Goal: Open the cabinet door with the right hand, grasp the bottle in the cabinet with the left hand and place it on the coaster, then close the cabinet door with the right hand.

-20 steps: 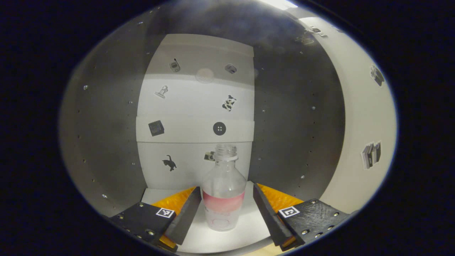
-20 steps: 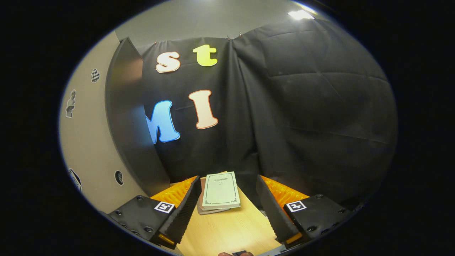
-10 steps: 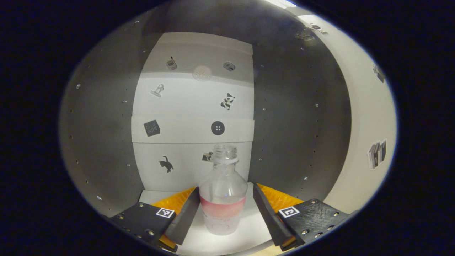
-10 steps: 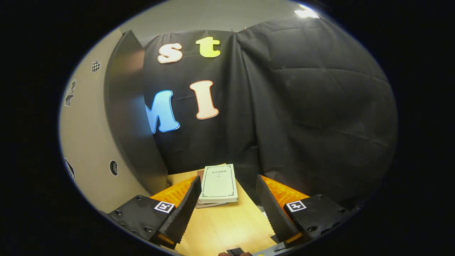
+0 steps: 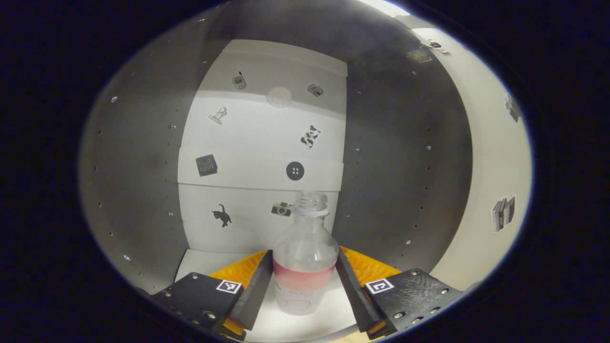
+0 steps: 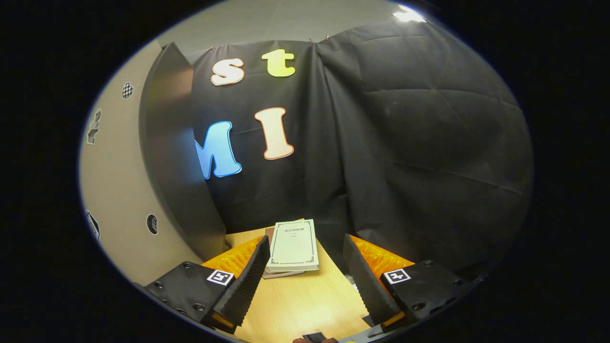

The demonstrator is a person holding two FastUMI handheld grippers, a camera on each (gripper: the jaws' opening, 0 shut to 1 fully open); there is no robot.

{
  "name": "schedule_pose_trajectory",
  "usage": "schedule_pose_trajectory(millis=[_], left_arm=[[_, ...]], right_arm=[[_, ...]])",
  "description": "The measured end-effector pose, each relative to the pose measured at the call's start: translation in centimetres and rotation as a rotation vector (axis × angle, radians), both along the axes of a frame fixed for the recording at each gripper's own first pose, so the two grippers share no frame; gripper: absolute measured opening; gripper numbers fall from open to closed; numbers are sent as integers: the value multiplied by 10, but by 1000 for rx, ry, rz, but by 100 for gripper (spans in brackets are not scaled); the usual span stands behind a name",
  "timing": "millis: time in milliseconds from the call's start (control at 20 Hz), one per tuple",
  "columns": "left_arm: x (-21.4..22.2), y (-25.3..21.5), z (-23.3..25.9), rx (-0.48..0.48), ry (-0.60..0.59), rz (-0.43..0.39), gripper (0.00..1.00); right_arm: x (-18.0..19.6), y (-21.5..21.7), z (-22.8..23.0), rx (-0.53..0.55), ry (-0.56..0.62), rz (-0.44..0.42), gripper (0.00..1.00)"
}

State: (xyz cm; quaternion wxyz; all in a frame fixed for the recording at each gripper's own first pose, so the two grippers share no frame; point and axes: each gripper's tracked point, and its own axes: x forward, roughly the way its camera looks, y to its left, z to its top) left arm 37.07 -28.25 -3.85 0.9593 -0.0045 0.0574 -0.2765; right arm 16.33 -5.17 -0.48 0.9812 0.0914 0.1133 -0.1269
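- Left gripper (image 5: 303, 286) is inside the cabinet (image 5: 143, 181), fingers on either side of the bottle (image 5: 304, 257) and touching its sides at the pink label band. Pinching the bottle.
- Bottle stands upright on the cabinet's white floor (image 5: 205, 262), near the front edge, roughly centred between the side walls. No cap on it, neck open. Body is clear, pink label low down.
- Back wall (image 5: 262, 157) of the cabinet is white with small stickers: cat, camera, button, cow, and a few others. Camera sticker sits just left of the bottle neck in the left gripper view.
- Side walls are grey with rows of small holes.
- Cabinet door (image 5: 495, 157) is swung open on the right, pale inner face towards the camera, with a book sticker on it.
- Right gripper (image 6: 302, 276) is outside the cabinet, fingers spread wide, nothing between them. It hovers over the wooden table (image 6: 295, 309).
- In the right gripper view, a pale green book (image 6: 292, 245) lies flat on the table just beyond the fingers, stacked on another book, close to the black cloth wall (image 6: 405, 157).
- Open door (image 6: 171, 157) also shows at the left of that view, edge-on, dark face towards the cloth.
- Coaster: can't locate it.
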Motion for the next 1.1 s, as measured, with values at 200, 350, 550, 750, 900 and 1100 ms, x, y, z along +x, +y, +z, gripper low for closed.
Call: schedule_pose_trajectory(millis=[200, 350, 550, 750, 900, 1100], left_arm=[[-14, -3, 2, 2, 7, -25, 75], [-28, 5, 9, 15, -28, -6, 73], [-56, 22, 24, -21, -30, 2, 74], [-93, 53, 46, -56, -48, 5, 72], [-124, 89, 54, -34, -94, 14, 72], [-171, 140, 50, -28, -113, 33, 72]], right_arm=[[4, -1, -1, 8, -1, 21, 98], [9, 0, -2, 9, 3, 50, 98], [15, 6, 1, 6, 3, 94, 98], [7, 21, 5, 7, -26, 107, 98], [-8, 33, -1, 0, -21, 105, 98], [-34, 38, 5, -21, -30, 80, 98]])
